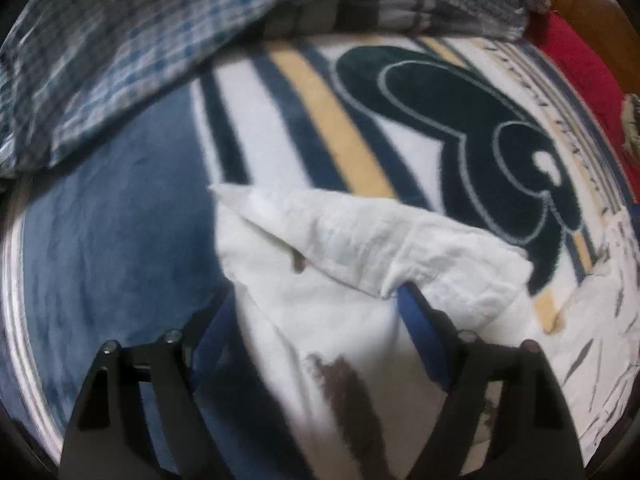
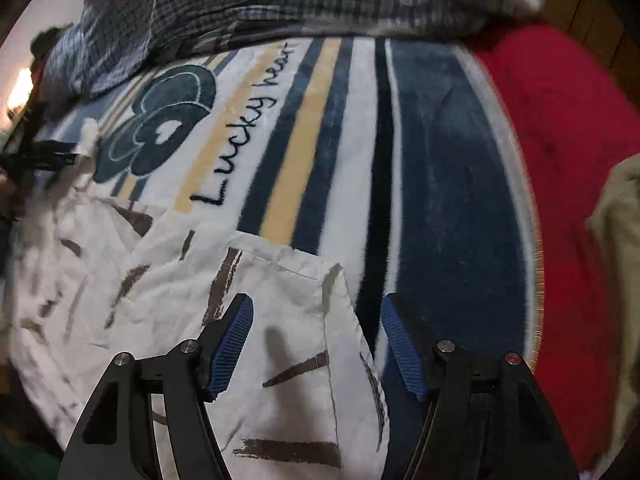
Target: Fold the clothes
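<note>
Surface: a fleece blanket [image 2: 320, 128] with navy, cream and yellow stripes and the words "Lucky heart" is covering the bed, with a red cover [image 2: 568, 152] showing past its edge and a plaid shirt [image 2: 248, 4] lying heaped along the far side.
Garment: a white garment [image 2: 280, 320] with brown brush-stroke marks is lying spread on the blanket, rumpled, one part already doubled over near the left side.
Left gripper [image 1: 316, 296]: its fingers are standing wide apart around a raised fold of the white cloth; whether the pads are actually pinching it I cannot tell, since blur and draped fabric are hiding the left fingertip.
Right gripper [image 2: 316, 340]: it is hovering spread wide over the garment's hemmed corner, holding nothing.
Handling: the cloth is looking thin, light and limp, so it is likely sagging and creasing wherever it is unsupported.
Where to grip: pinching the stitched hem at the near corner is probably giving the firmest hold.
</note>
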